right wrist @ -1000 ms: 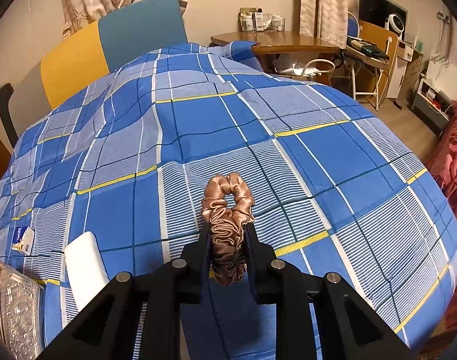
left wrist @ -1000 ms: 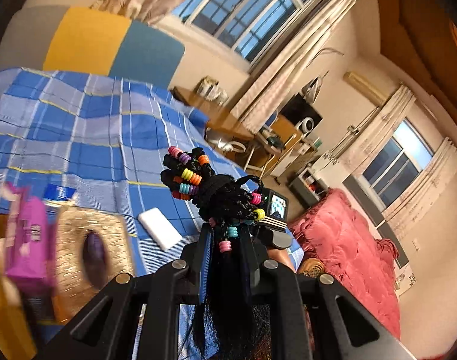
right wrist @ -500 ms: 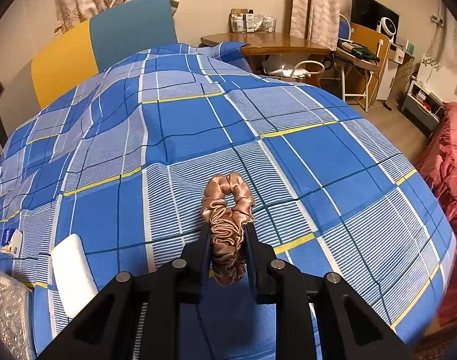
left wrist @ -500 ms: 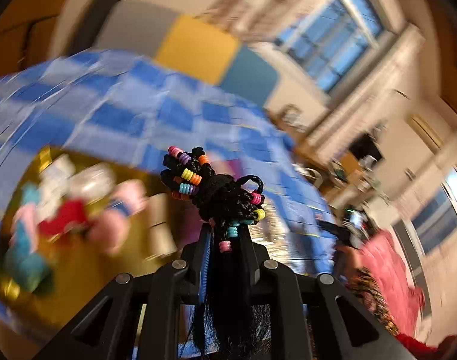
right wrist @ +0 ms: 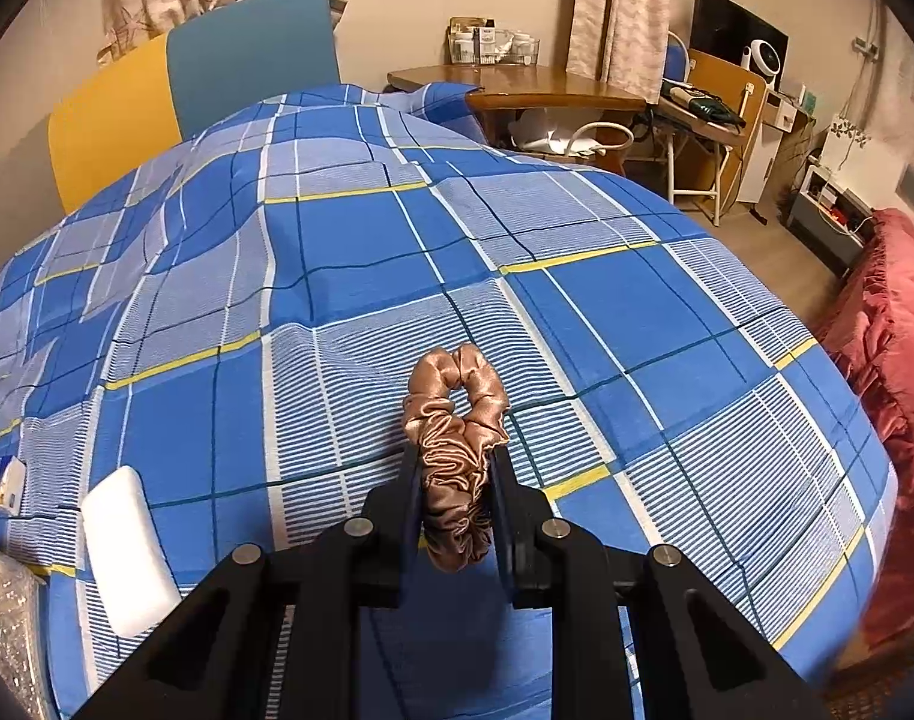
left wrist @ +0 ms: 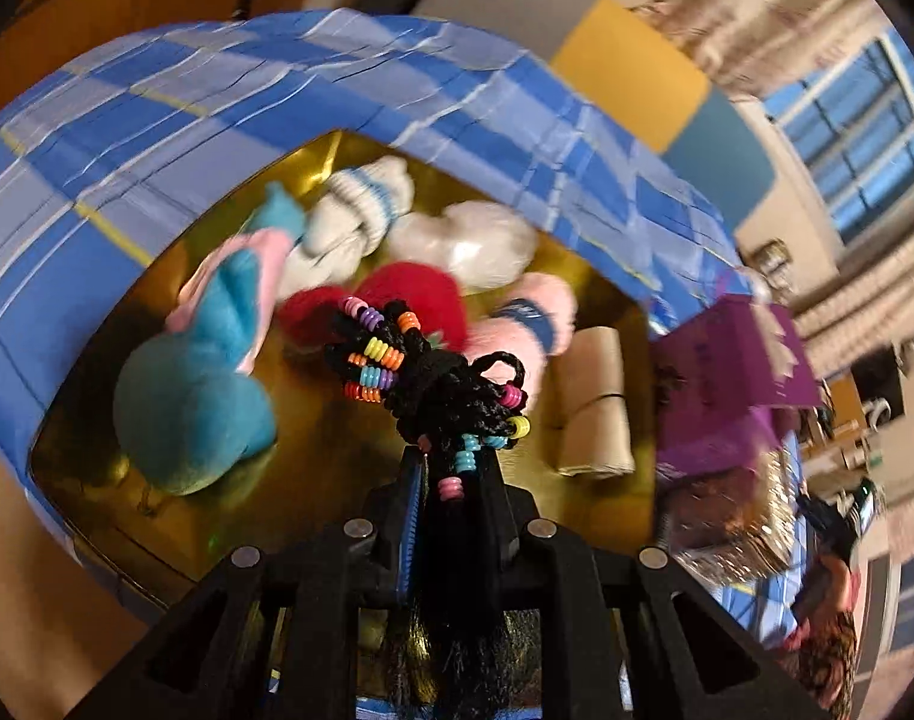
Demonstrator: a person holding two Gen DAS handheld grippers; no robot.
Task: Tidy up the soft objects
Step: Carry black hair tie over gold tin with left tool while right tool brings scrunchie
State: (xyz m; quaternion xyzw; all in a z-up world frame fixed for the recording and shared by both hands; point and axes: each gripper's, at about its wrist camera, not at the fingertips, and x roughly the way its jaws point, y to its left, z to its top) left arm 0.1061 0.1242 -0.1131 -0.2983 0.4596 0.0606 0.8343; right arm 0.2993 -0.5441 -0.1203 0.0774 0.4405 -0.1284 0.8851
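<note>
A bed spread with a blue plaid cover (right wrist: 348, 276) fills both views, and on it a gold tray (left wrist: 126, 312) has been laid as the place, it would seem, where the soft things are gathered. In the tray a blue plush toy (left wrist: 198, 384) lies at the left, with a red plush (left wrist: 408, 294), a white plush (left wrist: 475, 240), a rolled white sock (left wrist: 360, 204) and a pink sock (left wrist: 535, 318) crowded behind it, and a tan fabric roll (left wrist: 595, 408) at the right. The left gripper (left wrist: 450, 480) is clamped on a black braided hairpiece with coloured beads (left wrist: 432, 372), which is held in the air above the tray's middle, probably so that it can be let fall among the rest; bare gold floor is seen mainly at the near side, the far side being taken up by the toys. A purple box (left wrist: 733, 384) stands just beside the tray at its right. The right gripper (right wrist: 457, 468) is closed on a bronze satin scrunchie (right wrist: 457, 432), kept over open cover, well apart from the tray, presumably awaiting its turn. A white pad (right wrist: 126, 546) lies on the cover at the left.
</note>
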